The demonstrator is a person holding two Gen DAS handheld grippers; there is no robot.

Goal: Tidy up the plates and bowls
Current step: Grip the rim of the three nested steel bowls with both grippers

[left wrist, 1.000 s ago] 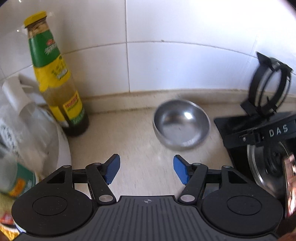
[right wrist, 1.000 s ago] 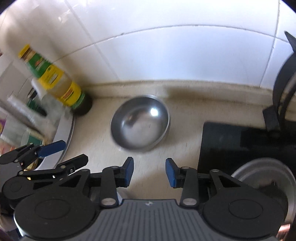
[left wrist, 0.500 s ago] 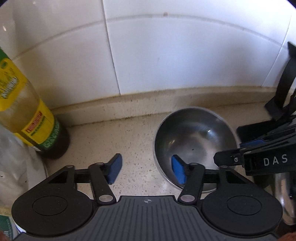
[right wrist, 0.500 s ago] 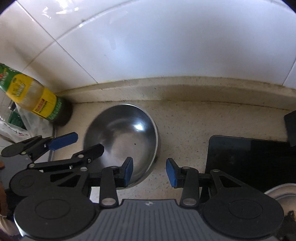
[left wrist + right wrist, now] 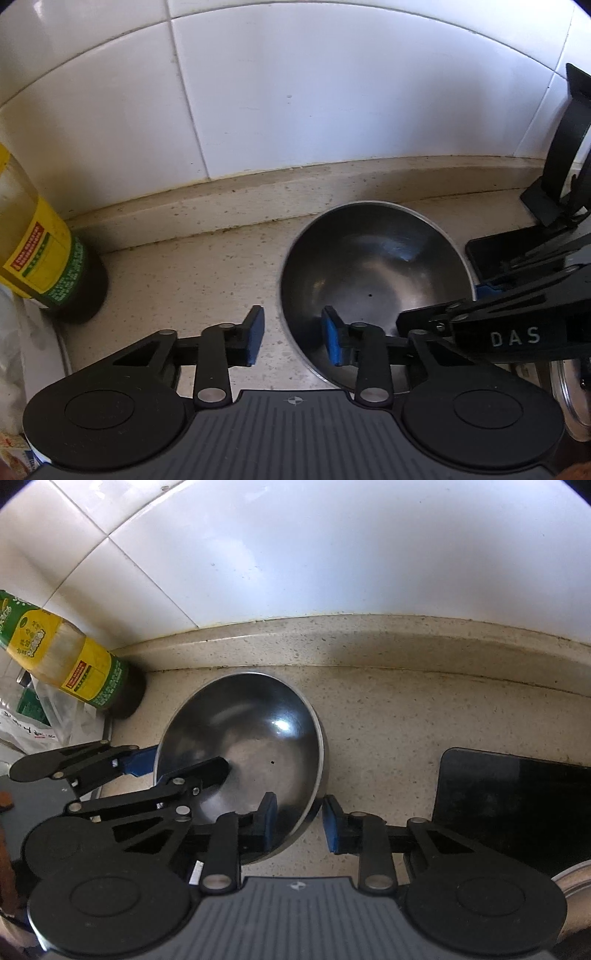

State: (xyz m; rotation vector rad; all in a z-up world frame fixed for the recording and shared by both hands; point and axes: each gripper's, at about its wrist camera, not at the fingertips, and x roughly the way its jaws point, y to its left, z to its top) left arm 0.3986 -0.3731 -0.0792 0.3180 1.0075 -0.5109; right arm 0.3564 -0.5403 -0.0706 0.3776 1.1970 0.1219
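Left gripper [image 5: 292, 334] jaws are standing wide apart, straddling the near-left rim of the steel bowl [image 5: 373, 273]: one blue pad [image 5: 330, 341] is sitting inside the bowl, the other pad [image 5: 255, 334] is hanging outside over the counter [image 5: 192, 273]. Not clamped; a gap is showing on the outer side, and contact on the inner side cannot be told.

Right gripper [image 5: 297, 823] jaws are also standing wide, straddling the bowl's [image 5: 243, 746] near-right rim: one pad [image 5: 269, 821] is inside, the other pad [image 5: 330, 825] is outside over the counter [image 5: 388, 723]. Rim is passing between them with space on both sides. The left gripper [image 5: 136, 762] is showing in the right wrist view, reaching into the bowl from the left.

Bowl is sitting upright and empty on the speckled beige counter, near the raised ledge under the white tiled wall [image 5: 295, 92]. A tiny dark speck is lying near its bottom.

To the left, a sauce bottle [image 5: 33, 258] with a yellow and green label is standing against the wall, apart from the bowl; same bottle [image 5: 70, 668] in the right view, with plastic bags [image 5: 26, 720] beside it. To the right, a black glass cooktop [image 5: 517, 805] is lying just beside the bowl, with a metal lid edge [image 5: 576, 882] at the corner. A black stand [image 5: 569, 166] is rising at the far right.
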